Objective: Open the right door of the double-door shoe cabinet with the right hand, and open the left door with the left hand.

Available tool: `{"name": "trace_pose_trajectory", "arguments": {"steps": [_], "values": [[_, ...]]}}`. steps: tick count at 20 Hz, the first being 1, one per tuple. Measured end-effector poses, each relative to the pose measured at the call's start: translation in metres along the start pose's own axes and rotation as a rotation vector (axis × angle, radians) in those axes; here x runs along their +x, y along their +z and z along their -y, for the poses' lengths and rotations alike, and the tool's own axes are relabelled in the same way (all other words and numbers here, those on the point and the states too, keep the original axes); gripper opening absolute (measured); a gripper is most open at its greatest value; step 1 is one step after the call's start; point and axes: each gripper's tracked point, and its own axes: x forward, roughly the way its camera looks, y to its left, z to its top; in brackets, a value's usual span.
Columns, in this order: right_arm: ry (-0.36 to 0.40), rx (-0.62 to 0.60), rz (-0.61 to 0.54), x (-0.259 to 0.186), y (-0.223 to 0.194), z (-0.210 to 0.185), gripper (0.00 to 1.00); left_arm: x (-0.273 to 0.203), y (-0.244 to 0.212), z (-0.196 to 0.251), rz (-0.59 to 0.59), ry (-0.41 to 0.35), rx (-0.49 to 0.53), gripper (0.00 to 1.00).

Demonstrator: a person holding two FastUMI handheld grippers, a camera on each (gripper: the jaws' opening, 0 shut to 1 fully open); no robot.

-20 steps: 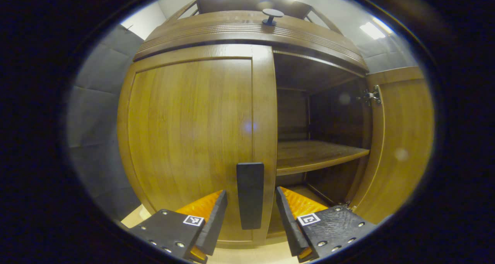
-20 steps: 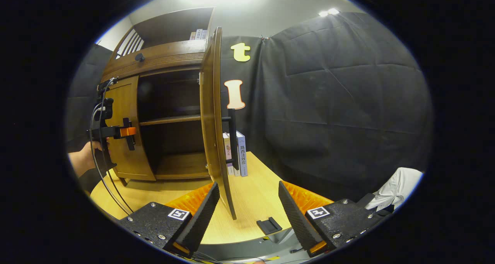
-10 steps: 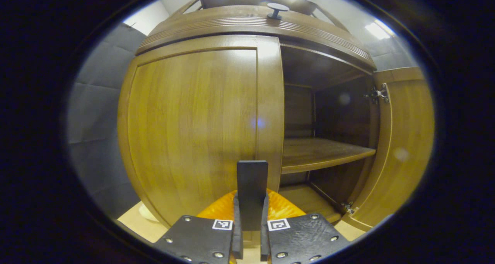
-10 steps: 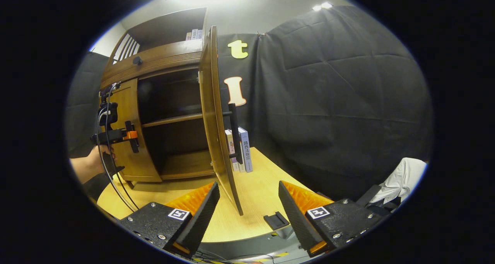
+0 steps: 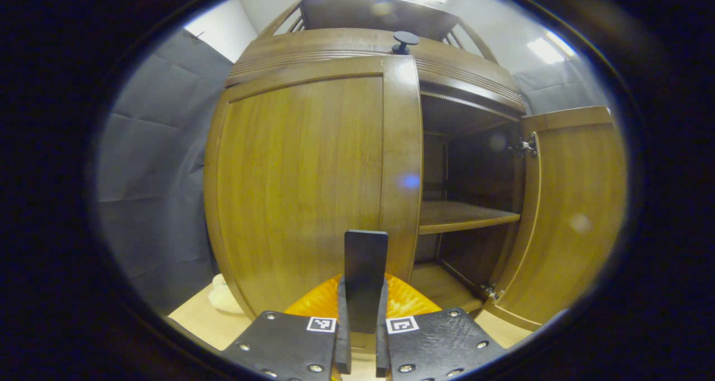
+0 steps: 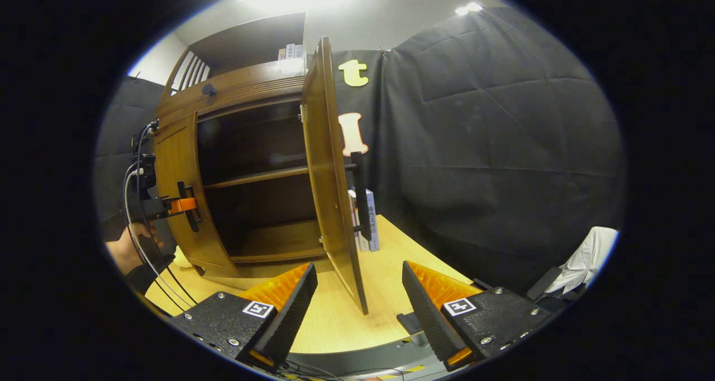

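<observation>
My left gripper (image 5: 360,336) is clenched on the handle (image 5: 365,269) of the left door (image 5: 304,185), both fingers pressing its sides, because that bar is the one thing to pull by. The door looks just cracked off the cabinet (image 5: 357,51), though the lens bends everything, so I can't be sure how far. Over in the right gripper view I can see that same grip from the side, a hand (image 6: 131,247) behind it, cable trailing down.

My right gripper (image 6: 357,303) hangs released, fingers spread wide, holding nothing. Its job looks done: the right door (image 6: 335,191) stands swung well out over the table (image 6: 346,325), its own bar (image 6: 363,196) free. Shelf (image 6: 257,176) bare inside.

Writing? Some books (image 6: 368,219) stand behind the right door, spines printed, too small for me to read. The square markers on my fingers carry a code pattern, no words.
</observation>
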Motion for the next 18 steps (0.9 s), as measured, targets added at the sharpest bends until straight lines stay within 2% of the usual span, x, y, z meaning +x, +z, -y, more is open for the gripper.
{"name": "trace_pose_trajectory", "arguments": {"steps": [1,2,9,10,13,14,17,18], "values": [[0.01,-0.009,0.001,0.002,0.001,-0.005,0.95,-0.009,-0.002,-0.004,0.001,0.0,0.0,0.18],[0.019,-0.019,0.004,0.003,0.003,-0.01,0.95,-0.016,-0.002,-0.006,0.0,0.0,0.001,0.22],[0.072,-0.066,0.039,0.008,0.008,-0.034,0.95,-0.071,-0.001,-0.027,0.019,0.039,-0.02,0.22],[0.079,-0.07,0.041,0.009,0.01,-0.038,0.93,-0.078,0.0,-0.031,0.02,0.05,-0.026,0.17],[0.109,-0.073,0.042,0.011,0.011,-0.05,0.95,-0.098,-0.003,-0.044,0.025,0.069,-0.046,0.17],[0.118,-0.074,0.042,0.015,0.011,-0.052,0.95,-0.104,-0.002,-0.049,0.025,0.073,-0.046,0.22],[0.15,-0.07,0.041,0.015,0.01,-0.068,0.95,-0.124,-0.003,-0.061,0.027,0.084,-0.041,0.22],[0.161,-0.069,0.039,0.013,0.008,-0.072,0.95,-0.129,-0.002,-0.065,0.025,0.087,-0.039,0.17]]}}
